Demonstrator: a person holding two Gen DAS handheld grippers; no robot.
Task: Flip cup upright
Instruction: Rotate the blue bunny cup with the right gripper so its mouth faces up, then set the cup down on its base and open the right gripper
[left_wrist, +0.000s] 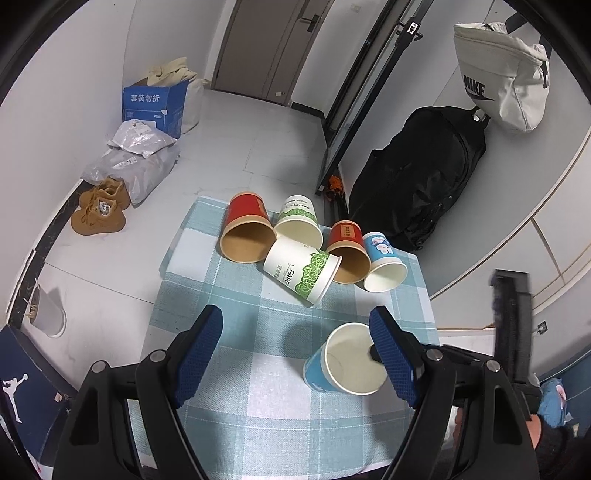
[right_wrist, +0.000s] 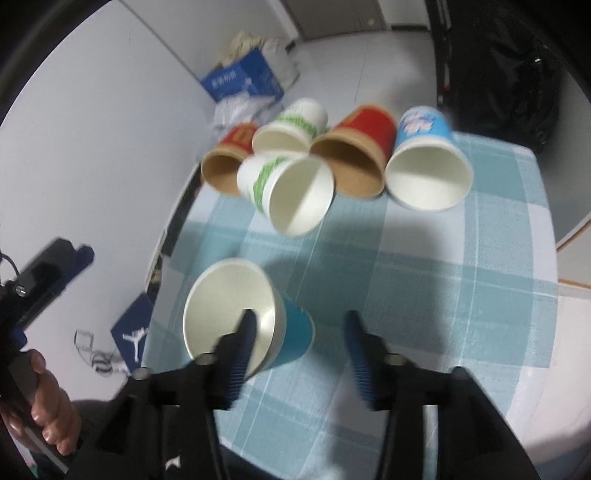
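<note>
A blue paper cup (left_wrist: 325, 373) with a white inside stands near the front of the checked tablecloth (left_wrist: 240, 332), tilted, mouth up. In the right wrist view this cup (right_wrist: 291, 332) is at lower left. My right gripper (right_wrist: 299, 325) is open, its left finger (right_wrist: 245, 332) inside the cup's mouth and its right finger outside and apart from the wall. That finger shows in the left wrist view (left_wrist: 373, 352) inside the rim. My left gripper (left_wrist: 295, 332) is open and empty, the cup just inside its right finger.
Several paper cups lie on their sides at the table's far end: two red (left_wrist: 245, 227), two white-and-green (left_wrist: 301, 271), one blue (left_wrist: 384, 262). On the floor are a blue box (left_wrist: 155, 107), bags, shoes (left_wrist: 99, 212) and a black backpack (left_wrist: 417, 177).
</note>
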